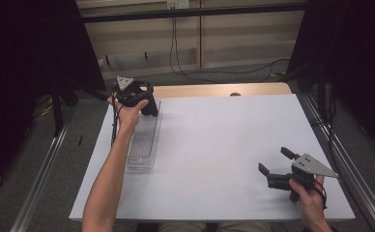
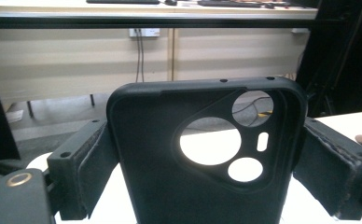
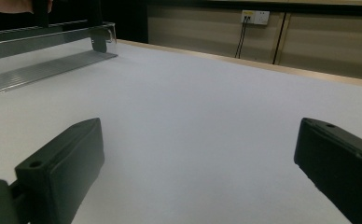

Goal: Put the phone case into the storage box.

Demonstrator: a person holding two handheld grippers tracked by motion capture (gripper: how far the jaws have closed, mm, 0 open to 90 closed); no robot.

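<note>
A black phone case (image 2: 146,154) with round camera cutouts stands upright between the jaws of my left gripper (image 2: 207,172), which is shut on its two sides. From above, the left gripper (image 1: 139,94) holds the case (image 1: 151,108) over the far end of a clear plastic tray (image 1: 144,145) at the table's left. My right gripper (image 1: 272,159) hovers low near the front right of the white table, open, and holds nothing. Between its spread jaws (image 3: 198,172) lies bare table, with the clear tray (image 3: 44,67) far off at the upper left.
The white table top (image 1: 224,145) has a wooden strip (image 1: 214,90) along its far edge. Metal rails run along both sides of the table. Cables hang down the back wall (image 1: 176,48). A small dark object (image 1: 235,94) sits at the far edge.
</note>
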